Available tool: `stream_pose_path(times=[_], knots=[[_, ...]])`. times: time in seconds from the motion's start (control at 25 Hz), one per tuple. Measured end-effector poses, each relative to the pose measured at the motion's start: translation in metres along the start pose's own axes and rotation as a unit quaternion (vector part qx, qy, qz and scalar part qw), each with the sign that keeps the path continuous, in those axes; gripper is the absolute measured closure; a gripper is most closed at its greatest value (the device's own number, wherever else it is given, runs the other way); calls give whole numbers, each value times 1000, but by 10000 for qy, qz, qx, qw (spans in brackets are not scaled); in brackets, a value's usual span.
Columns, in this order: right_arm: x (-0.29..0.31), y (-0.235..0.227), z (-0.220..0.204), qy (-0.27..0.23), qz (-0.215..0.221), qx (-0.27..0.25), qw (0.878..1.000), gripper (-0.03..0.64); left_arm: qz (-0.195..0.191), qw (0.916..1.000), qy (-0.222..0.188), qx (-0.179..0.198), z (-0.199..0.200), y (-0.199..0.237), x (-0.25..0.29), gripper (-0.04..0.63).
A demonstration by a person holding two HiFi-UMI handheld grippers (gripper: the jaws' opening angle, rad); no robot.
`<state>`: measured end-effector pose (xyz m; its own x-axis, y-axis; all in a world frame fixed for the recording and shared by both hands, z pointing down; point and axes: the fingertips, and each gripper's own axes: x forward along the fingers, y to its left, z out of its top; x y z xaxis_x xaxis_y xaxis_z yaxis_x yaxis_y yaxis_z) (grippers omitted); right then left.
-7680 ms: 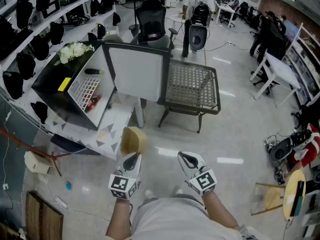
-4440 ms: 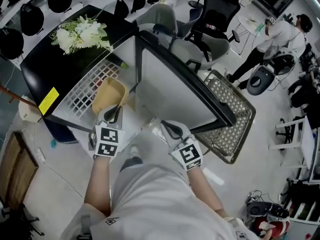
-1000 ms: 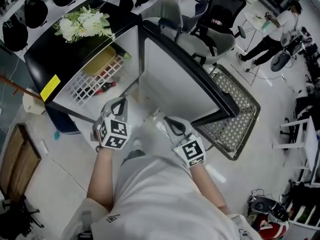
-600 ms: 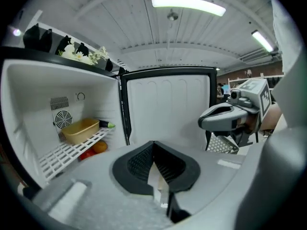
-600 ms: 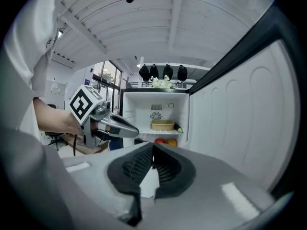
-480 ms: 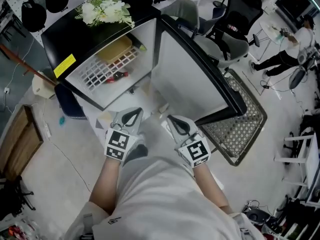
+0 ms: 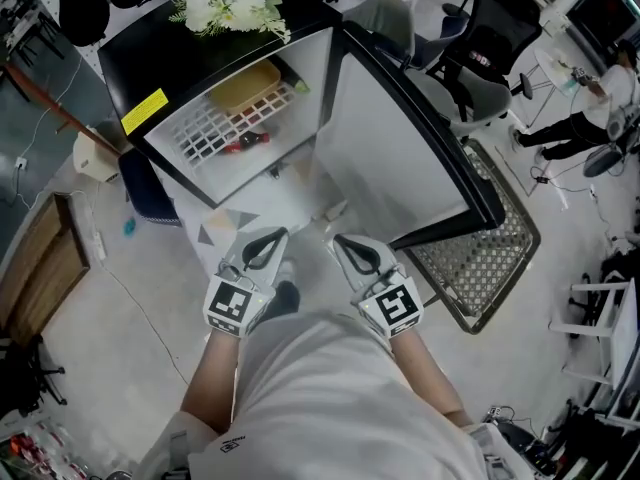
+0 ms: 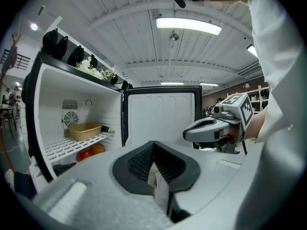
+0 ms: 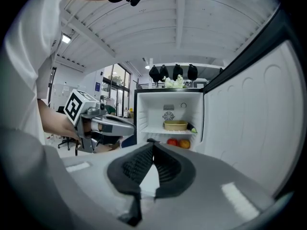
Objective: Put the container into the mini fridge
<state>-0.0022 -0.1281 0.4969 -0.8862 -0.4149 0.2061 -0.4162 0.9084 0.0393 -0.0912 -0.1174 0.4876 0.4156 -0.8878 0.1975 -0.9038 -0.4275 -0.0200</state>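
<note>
Head view: container (image 7: 245,86) is sitting on the upper wire shelf of the mini fridge (image 7: 165,48), upper left of frame. The door (image 7: 400,138) is standing wide open. Left claw (image 7: 266,240) and right claw (image 7: 346,243) are hovering lower centre, both empty. Left gripper view: left claw (image 8: 153,146) is showing jaws pressed together on nothing, with the container (image 8: 85,130) lying left of centre above the fruit (image 8: 87,154). Right gripper view: right claw (image 9: 152,143) is likewise closed and empty, with the container (image 9: 175,125) resting mid-frame. Risk: with the door not yet shut, a hard shove from a closed claw is likely jolting the container along the shelf, or glancing off the smooth panel.
</note>
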Motion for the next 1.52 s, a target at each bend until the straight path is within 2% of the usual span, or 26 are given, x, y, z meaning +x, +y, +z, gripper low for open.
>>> stream_pose_path(times=[0.56, 0.84, 1.52], knots=[[-3, 5, 9, -2, 31, -240, 9997, 614, -40, 9993, -374, 29, 7, 3, -9, 586], [0, 5, 11, 66, -4, -359, 9993, 614, -18, 9995, -311, 14, 2, 8, -5, 586], [1, -8, 3, 165, -304, -196, 9992, 614, -262, 9994, -193, 107, 2, 12, 10, 586]])
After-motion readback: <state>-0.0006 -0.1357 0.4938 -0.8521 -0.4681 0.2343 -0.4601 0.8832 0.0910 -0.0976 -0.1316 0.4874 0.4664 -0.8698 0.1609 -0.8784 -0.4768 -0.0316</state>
